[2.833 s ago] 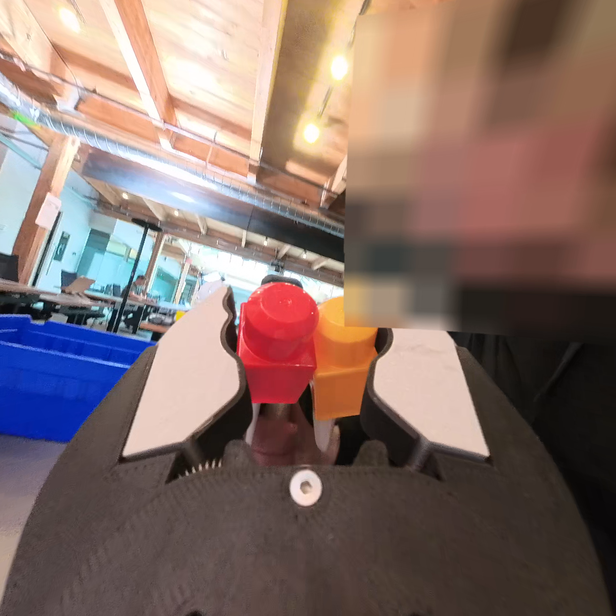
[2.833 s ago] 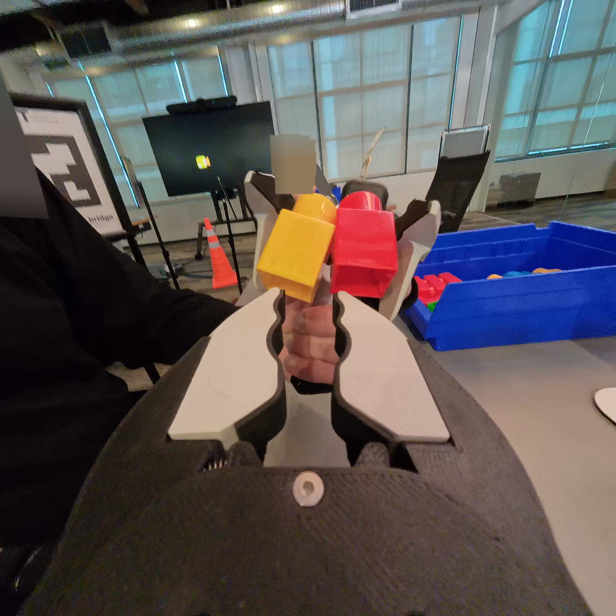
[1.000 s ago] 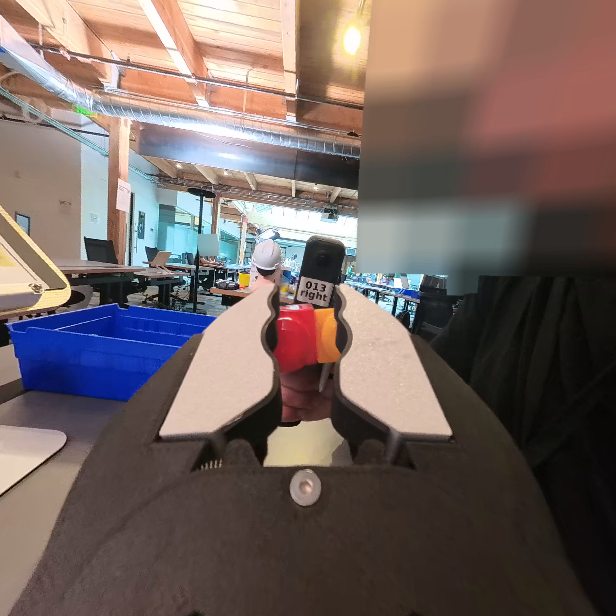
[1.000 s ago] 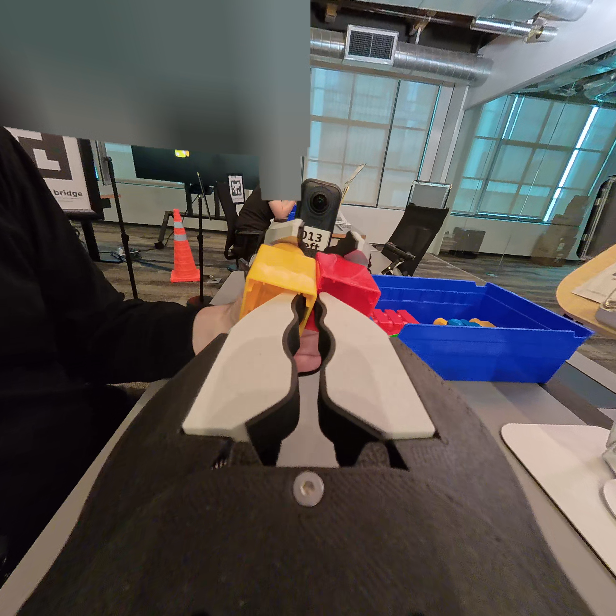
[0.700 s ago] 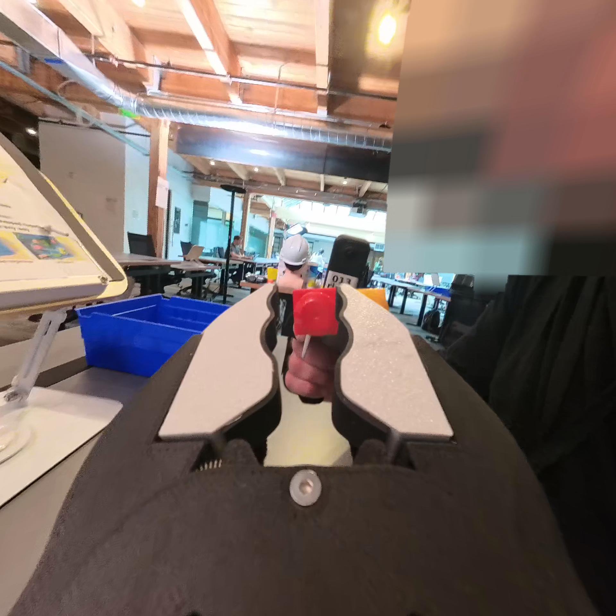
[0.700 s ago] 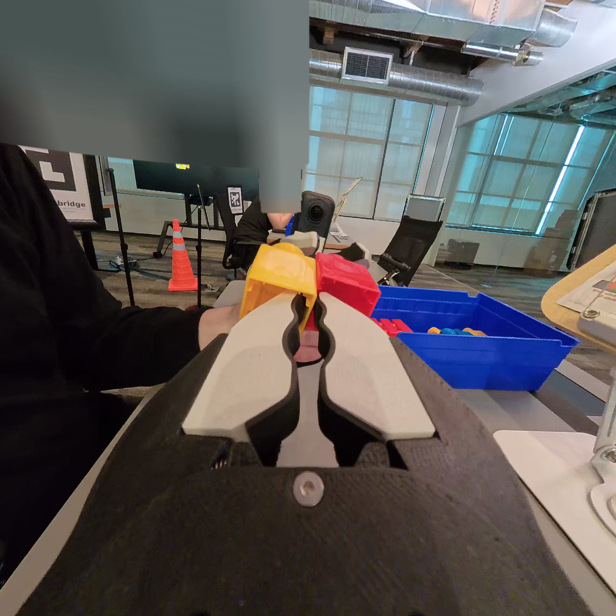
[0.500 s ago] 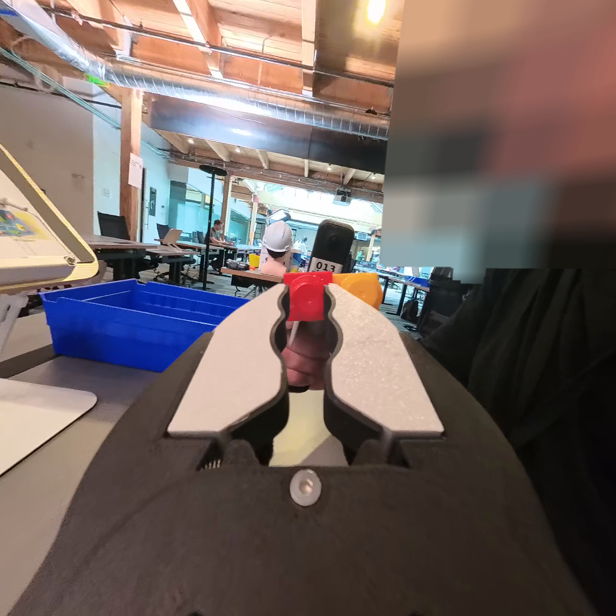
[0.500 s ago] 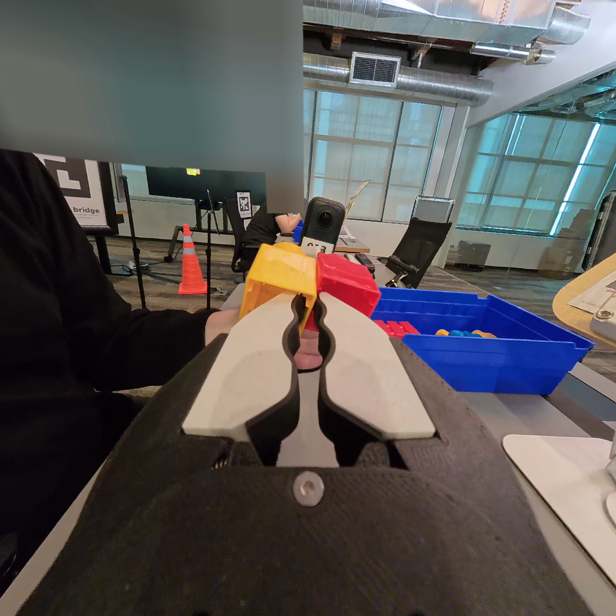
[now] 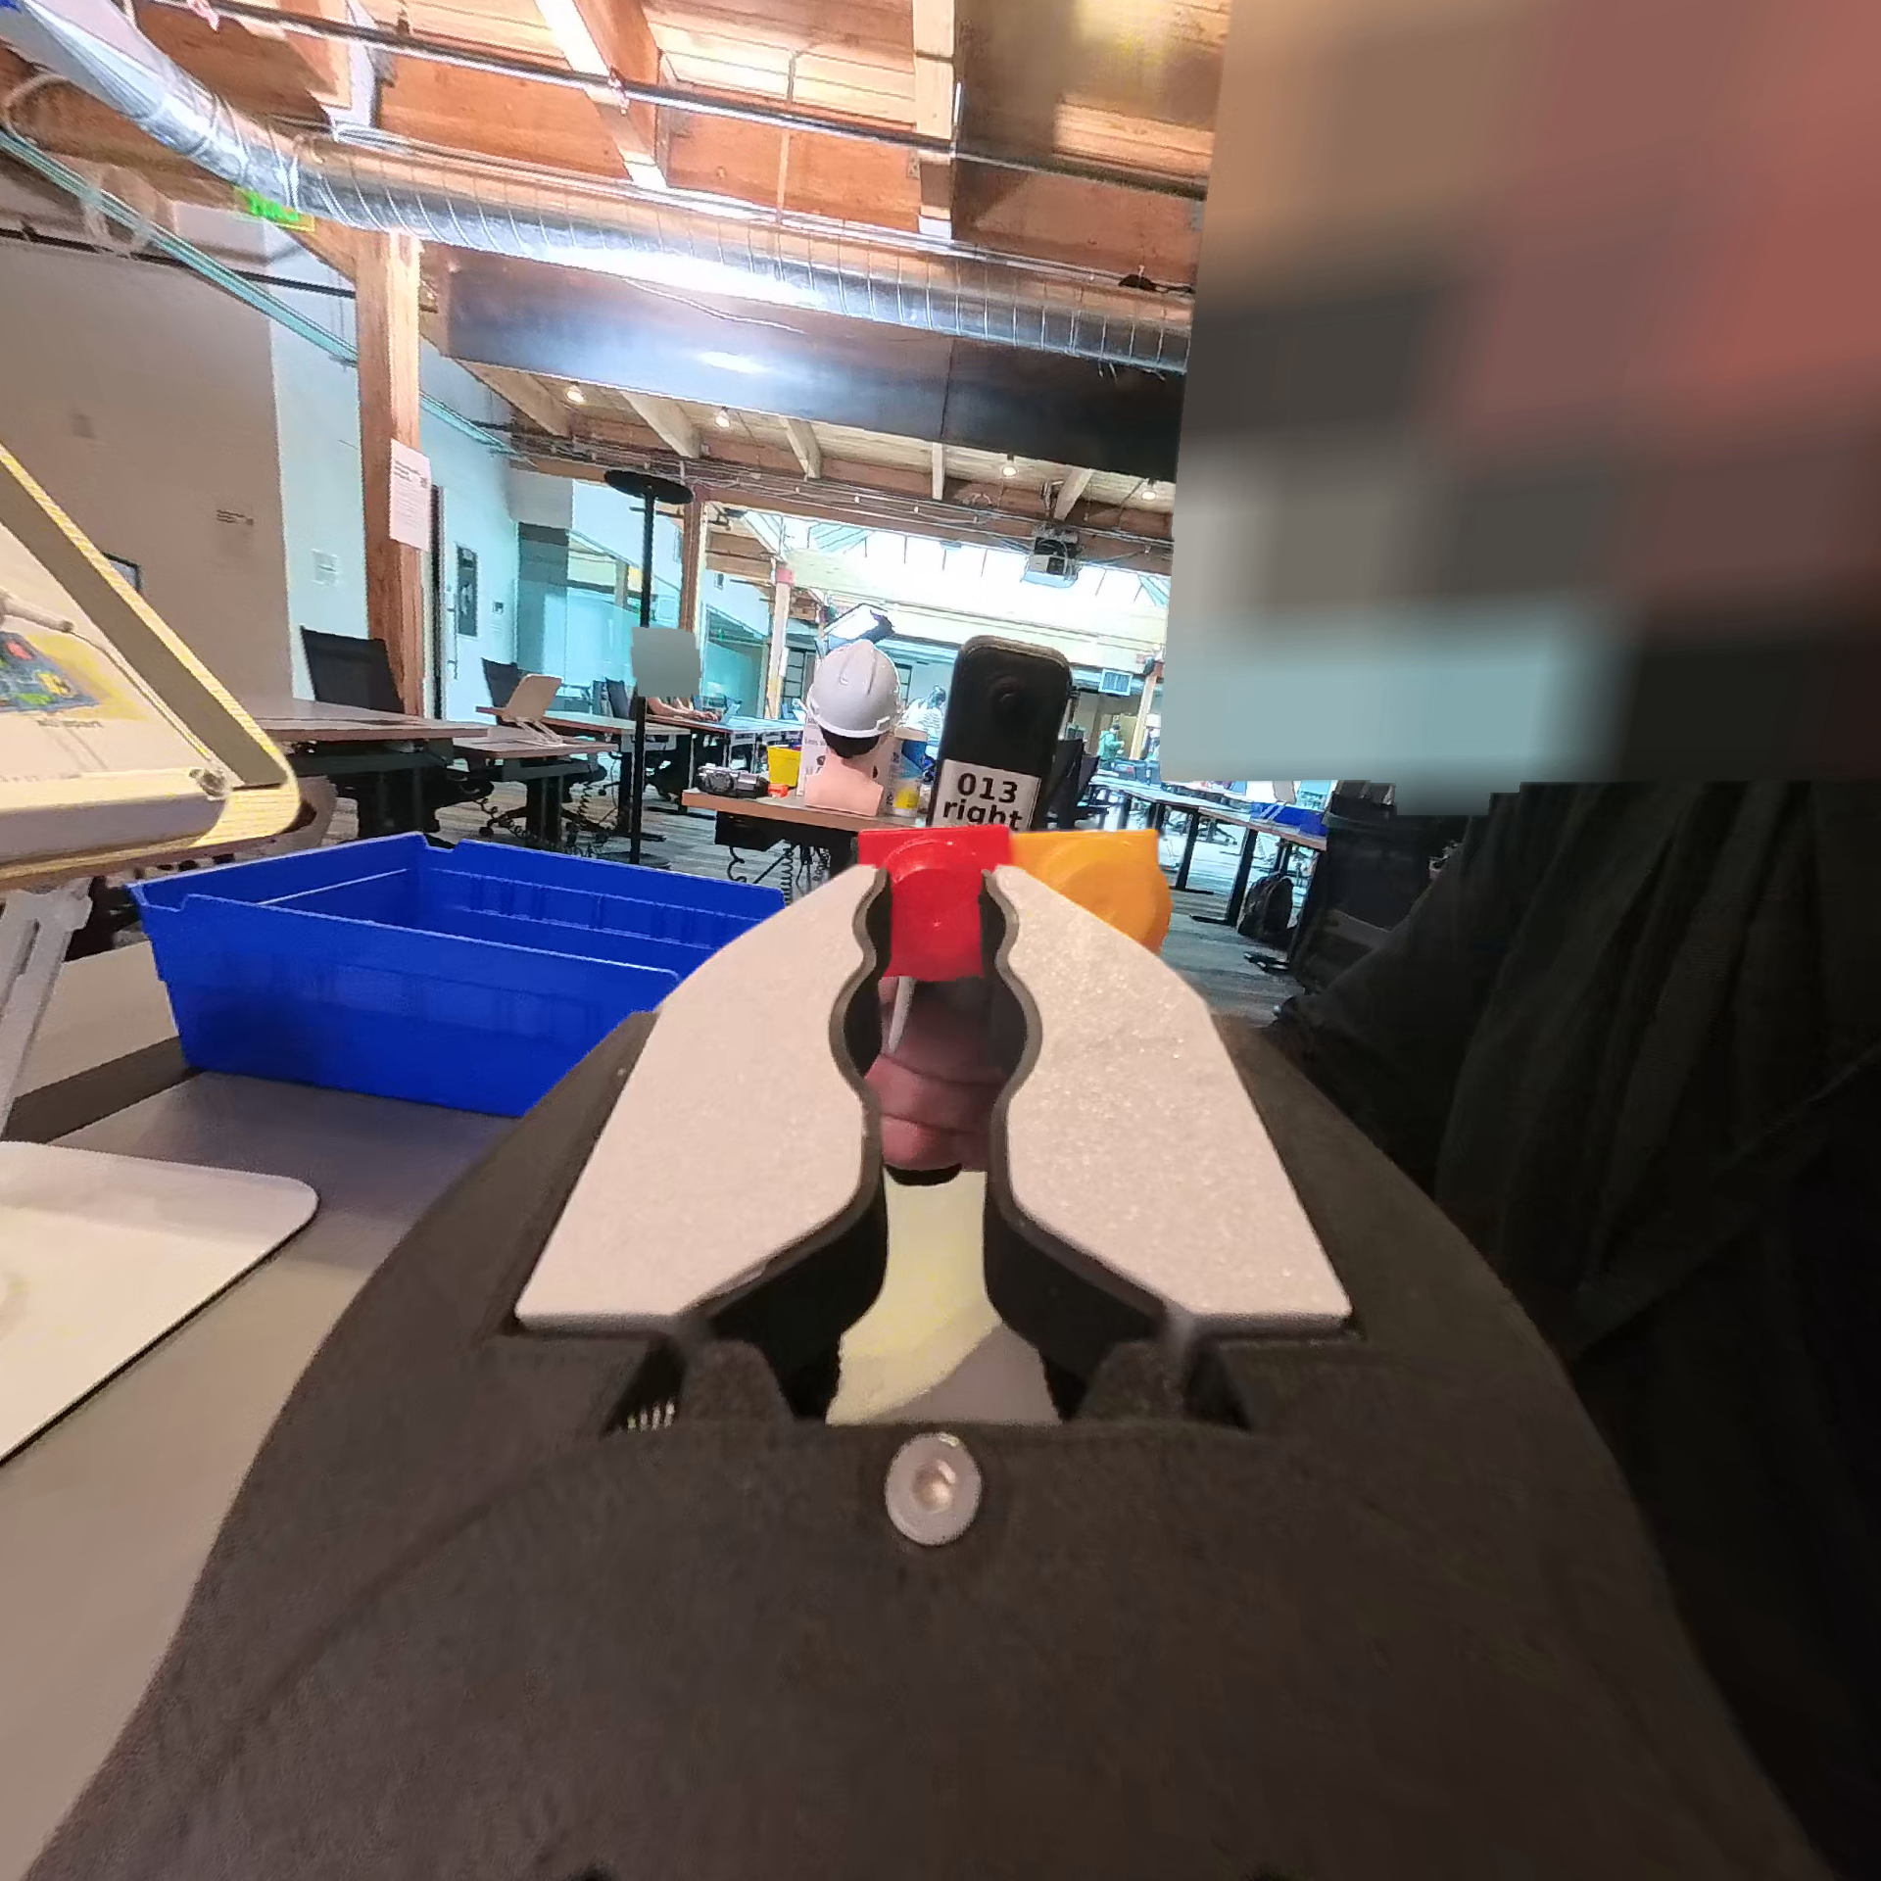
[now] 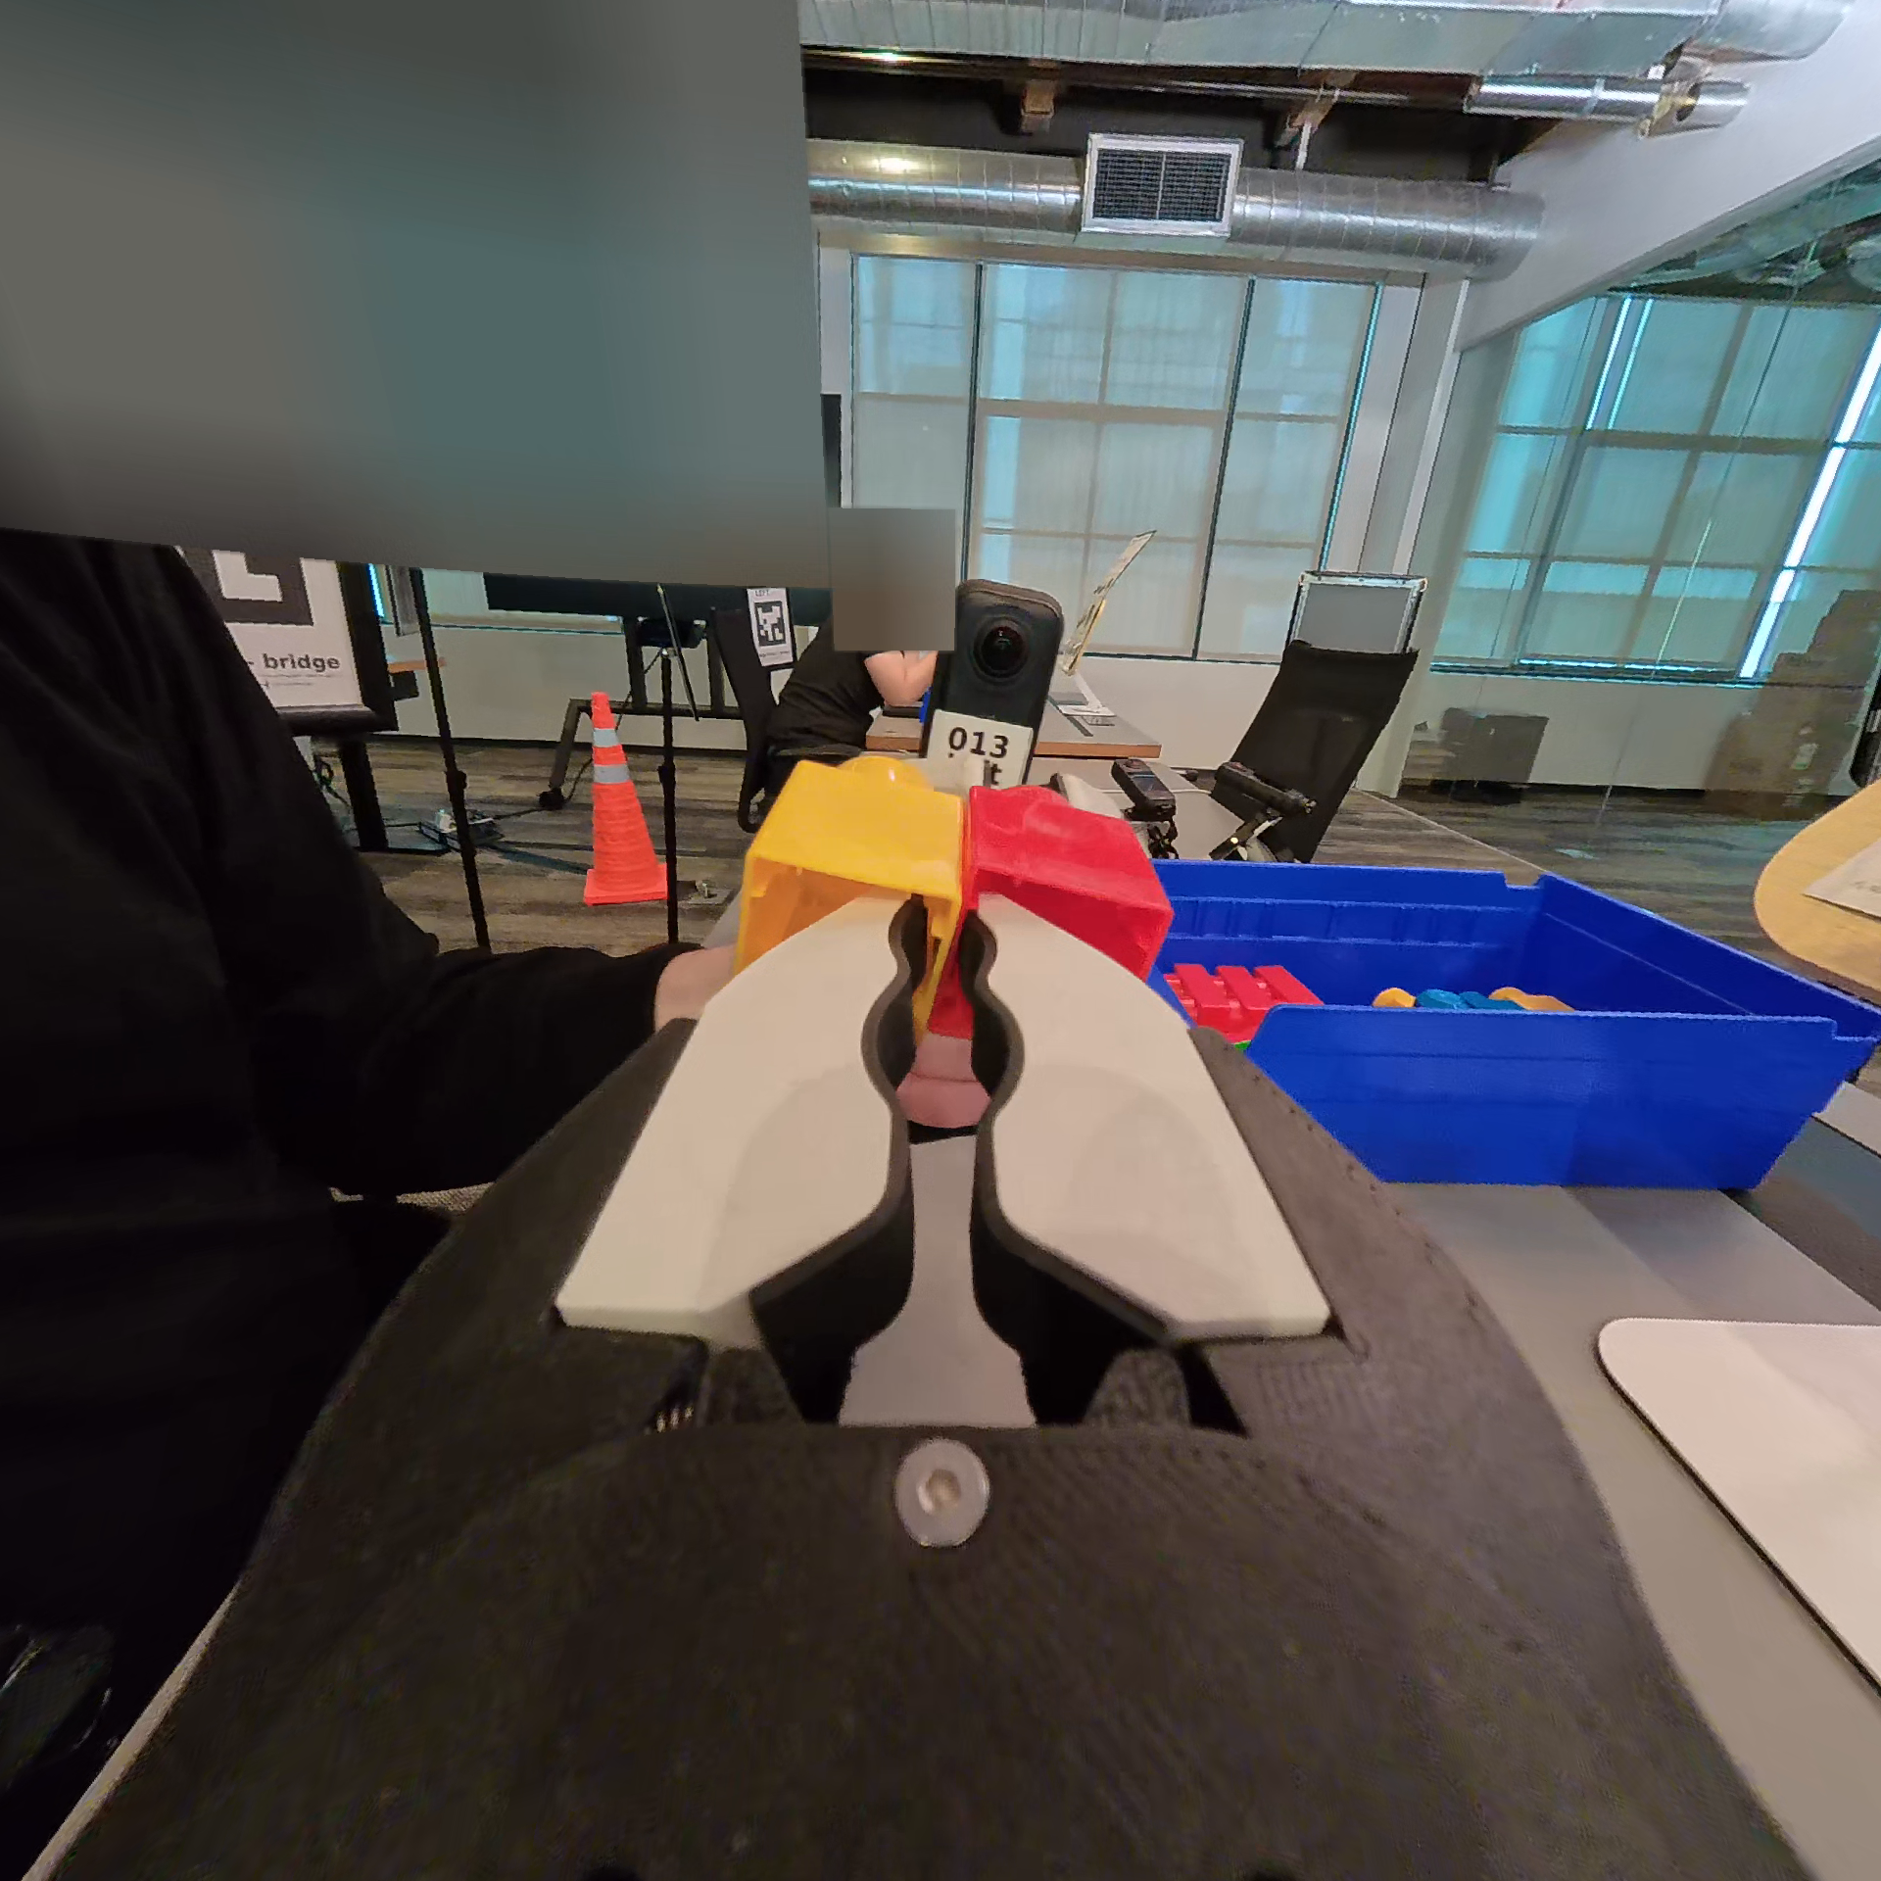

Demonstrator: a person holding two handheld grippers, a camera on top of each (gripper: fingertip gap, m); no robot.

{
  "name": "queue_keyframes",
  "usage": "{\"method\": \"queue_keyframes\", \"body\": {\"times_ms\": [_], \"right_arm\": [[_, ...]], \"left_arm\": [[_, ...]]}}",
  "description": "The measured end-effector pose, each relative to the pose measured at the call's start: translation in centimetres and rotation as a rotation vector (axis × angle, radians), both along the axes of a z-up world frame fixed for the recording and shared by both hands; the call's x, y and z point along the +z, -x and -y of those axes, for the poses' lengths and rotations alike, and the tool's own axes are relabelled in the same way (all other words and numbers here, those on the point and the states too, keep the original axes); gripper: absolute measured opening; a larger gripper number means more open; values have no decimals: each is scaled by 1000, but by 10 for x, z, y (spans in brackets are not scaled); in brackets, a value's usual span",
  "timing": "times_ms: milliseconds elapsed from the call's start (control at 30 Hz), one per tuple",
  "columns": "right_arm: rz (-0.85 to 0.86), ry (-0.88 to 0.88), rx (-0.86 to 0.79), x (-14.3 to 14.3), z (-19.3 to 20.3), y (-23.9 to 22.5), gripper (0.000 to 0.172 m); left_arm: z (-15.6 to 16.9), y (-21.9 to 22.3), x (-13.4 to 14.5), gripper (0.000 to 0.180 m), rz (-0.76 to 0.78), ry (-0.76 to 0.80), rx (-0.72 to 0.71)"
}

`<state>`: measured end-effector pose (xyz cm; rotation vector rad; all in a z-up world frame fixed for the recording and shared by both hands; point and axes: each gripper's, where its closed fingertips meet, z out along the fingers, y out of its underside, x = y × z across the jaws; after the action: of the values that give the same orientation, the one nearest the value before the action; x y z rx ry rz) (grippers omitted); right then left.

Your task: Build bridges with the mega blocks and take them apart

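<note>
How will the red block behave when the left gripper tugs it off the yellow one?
Red block looks like hollow, rigid plastic, so probably light and stiff. The left gripper clamps only its round stud, so it may twist. The glossy surface could slip.

An orange traffic cone [image 10: 618,814] stands behind; white hard hat [image 9: 855,690] beyond.

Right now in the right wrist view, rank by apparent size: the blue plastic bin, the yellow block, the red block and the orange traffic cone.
1. Blue plastic bin, clearly largest.
2-3. Yellow block and red block: alike, and closest to the camera, so not ranked.
4. Orange traffic cone, smallest in the picture, but it stands far back.
</note>
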<state>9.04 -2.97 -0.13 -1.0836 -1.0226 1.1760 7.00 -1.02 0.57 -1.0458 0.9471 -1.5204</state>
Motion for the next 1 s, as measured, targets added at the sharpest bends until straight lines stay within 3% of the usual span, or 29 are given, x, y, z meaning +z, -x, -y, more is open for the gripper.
{"method": "queue_keyframes", "body": {"times_ms": [333, 500, 567, 800, 900, 1000], "right_arm": [[17, -1, -14, -1, -1, -1, 5], [-79, 5, -44, 11, -7, -12, 5], [-147, 21, -55, 18, -9, -17, 5], [-239, 48, -70, 20, -10, -6, 5], [-253, 29, -83, 21, -9, -4, 5], [-237, -2, -111, 20, -7, 0, 5]], "left_arm": [[2, -2, -1, 8, -9, -31, 8], [-9, 0, 2, 48, 37, 24, 60], [-14, -1, 3, 72, 80, 86, 72], [0, -32, 12, 121, 233, 198, 33], [2, -41, 16, 124, 279, 240, 43], [1, -41, 18, 108, 355, 285, 33]]}}
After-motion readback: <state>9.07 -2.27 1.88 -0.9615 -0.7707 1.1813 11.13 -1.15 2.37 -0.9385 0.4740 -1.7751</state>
